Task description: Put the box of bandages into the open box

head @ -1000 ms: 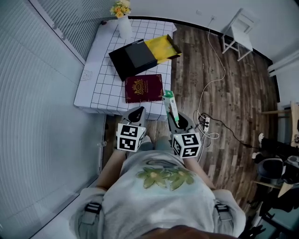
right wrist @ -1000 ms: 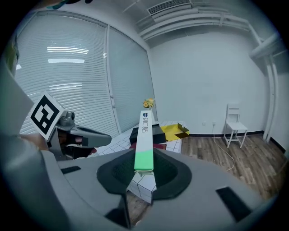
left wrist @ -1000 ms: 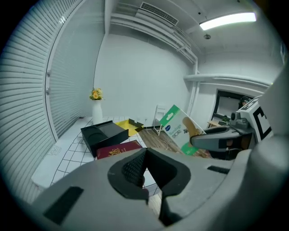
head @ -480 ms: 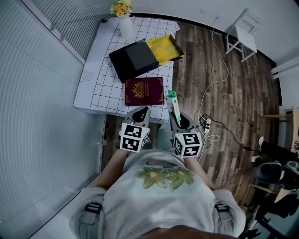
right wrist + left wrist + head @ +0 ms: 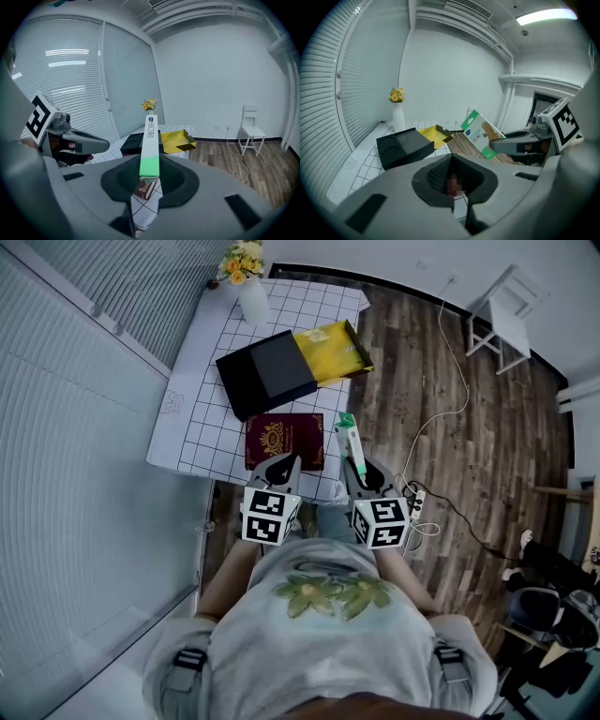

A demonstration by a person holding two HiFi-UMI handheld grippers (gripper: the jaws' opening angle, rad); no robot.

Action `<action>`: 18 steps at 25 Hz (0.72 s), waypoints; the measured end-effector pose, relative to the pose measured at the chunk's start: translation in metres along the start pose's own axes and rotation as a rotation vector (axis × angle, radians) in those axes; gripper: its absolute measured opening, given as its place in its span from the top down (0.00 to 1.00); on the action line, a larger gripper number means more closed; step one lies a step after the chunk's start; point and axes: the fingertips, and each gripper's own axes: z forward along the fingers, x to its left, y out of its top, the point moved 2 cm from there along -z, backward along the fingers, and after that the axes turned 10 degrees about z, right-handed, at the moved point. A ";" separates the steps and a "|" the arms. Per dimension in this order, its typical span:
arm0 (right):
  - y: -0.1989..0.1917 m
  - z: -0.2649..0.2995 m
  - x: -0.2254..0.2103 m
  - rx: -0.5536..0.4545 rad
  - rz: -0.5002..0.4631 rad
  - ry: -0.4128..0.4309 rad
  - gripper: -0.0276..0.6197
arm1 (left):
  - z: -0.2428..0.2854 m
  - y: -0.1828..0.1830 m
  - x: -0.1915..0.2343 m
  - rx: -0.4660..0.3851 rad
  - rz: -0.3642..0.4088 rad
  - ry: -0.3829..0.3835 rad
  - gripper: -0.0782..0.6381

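Observation:
My right gripper [image 5: 360,472] is shut on the box of bandages [image 5: 349,438], a thin white and green carton that stands on edge between the jaws [image 5: 150,139]. It hangs over the table's near right corner, beside the maroon booklet [image 5: 284,440]. The open box lies farther back: a black sleeve [image 5: 265,371] with a yellow tray [image 5: 333,350] slid out to the right. In the right gripper view the yellow tray [image 5: 176,139] shows just past the carton. My left gripper [image 5: 280,468] is shut with nothing in it, at the table's near edge over the booklet.
The table [image 5: 199,427] has a white grid cloth, with a vase of yellow flowers [image 5: 251,294] at its far end. Window blinds run along the left. On the wooden floor to the right are a white chair [image 5: 511,307] and a power strip with cable [image 5: 413,504].
Both grippers have moved forward toward the table. The box of bandages now hangs over the table's near right corner instead of in front of its edge.

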 end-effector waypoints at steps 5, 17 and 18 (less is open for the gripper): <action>0.022 0.018 -0.023 0.001 -0.009 0.016 0.83 | 0.023 0.013 0.002 0.005 -0.019 0.016 0.88; 0.052 0.059 -0.060 0.024 -0.037 0.066 0.83 | 0.054 0.017 0.011 0.052 -0.063 0.076 0.88; 0.055 0.062 -0.061 0.024 -0.041 0.072 0.83 | 0.056 0.018 0.013 0.057 -0.066 0.081 0.88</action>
